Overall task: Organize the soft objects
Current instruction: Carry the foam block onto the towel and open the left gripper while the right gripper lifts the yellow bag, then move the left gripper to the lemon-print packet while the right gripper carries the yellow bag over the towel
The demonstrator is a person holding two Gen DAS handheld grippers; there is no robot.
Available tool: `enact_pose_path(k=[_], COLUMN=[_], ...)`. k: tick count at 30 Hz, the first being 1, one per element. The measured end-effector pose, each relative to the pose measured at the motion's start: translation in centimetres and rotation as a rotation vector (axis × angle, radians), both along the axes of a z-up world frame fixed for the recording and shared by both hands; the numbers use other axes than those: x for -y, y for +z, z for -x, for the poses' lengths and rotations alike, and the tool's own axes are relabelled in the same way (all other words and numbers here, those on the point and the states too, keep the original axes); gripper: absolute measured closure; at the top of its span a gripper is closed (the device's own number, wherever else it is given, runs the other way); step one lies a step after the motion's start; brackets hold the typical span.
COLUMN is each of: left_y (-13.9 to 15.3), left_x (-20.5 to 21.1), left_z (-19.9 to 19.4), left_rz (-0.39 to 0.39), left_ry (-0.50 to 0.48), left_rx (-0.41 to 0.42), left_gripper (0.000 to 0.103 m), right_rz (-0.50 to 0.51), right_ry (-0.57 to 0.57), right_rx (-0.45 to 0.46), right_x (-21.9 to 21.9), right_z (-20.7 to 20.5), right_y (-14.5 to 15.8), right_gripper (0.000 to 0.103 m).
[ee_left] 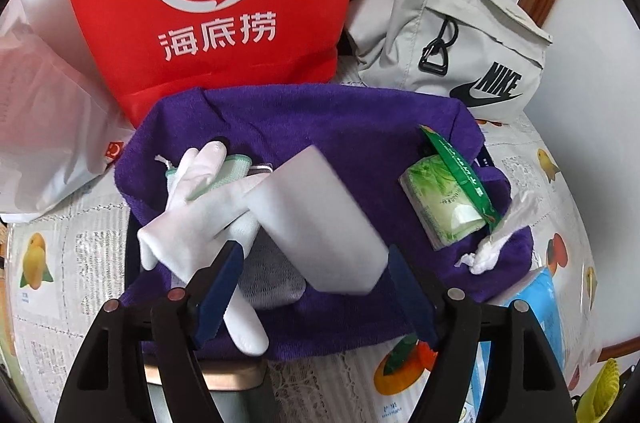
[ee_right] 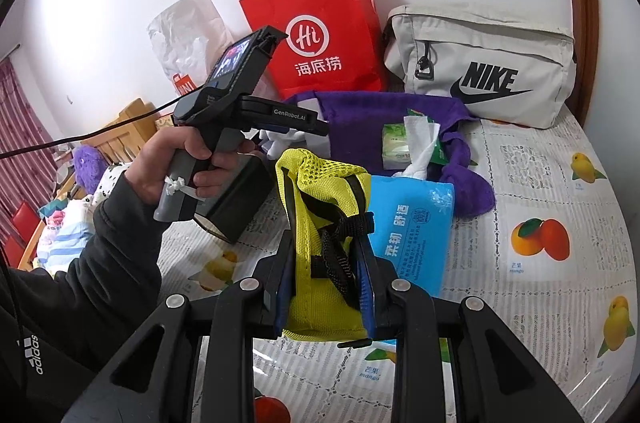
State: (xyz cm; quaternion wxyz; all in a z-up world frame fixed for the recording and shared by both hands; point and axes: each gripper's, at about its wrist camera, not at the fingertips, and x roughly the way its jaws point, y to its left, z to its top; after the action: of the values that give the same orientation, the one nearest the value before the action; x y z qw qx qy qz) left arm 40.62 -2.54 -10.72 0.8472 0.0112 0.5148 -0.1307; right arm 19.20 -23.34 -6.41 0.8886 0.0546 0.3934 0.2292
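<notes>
Two claws are at work. The right gripper (ee_right: 326, 287) is clenched on a yellow mesh pouch with black straps (ee_right: 320, 207), held above the fruit-print tablecloth (ee_right: 532, 287). The left gripper (ee_left: 316, 275) hangs released around a blurred white foam block (ee_left: 320, 219), over the purple towel-cloth bag (ee_left: 320, 119) holding white gloves (ee_left: 200, 199). Seemingly mid-sorting; next, probably carry the pouch to that bag.

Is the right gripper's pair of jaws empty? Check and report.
No. The right gripper has its jaws shut on the yellow mesh bag, held above the blue tissue pack.
</notes>
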Motion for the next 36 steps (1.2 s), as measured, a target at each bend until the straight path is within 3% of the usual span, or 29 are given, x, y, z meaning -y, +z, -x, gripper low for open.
enact_pose_path(k=[11,18,26,36], left_y=[2.0,3.0,1.1,-3.0], left_x=[-1.3,-1.1,2.5,4.9], left_z=[3.1,7.8,13.4,16.3], left_rz=[0.04,0.048,-0.018,-0.058], left_ry=[0.002,-0.053,-0.219,-0.323], left_rx=[0.022,0.048,0.026,-0.048], left_gripper=[0.03,0.03,0.029,0.029], right_rz=[-0.007,0.007,0.042,0.086], right_ry=[0.001,-0.027,-0.069,-0.111], right_rx=[0.026,0.059,0.098,0.172], right_x=[-0.3,0.0,0.7,2.5], right_z=[1.3,2.2,2.2,-1.4], right_y=[0.6,1.2,1.5,2.6], right_gripper=[0.075,0.075,0.075,0.075])
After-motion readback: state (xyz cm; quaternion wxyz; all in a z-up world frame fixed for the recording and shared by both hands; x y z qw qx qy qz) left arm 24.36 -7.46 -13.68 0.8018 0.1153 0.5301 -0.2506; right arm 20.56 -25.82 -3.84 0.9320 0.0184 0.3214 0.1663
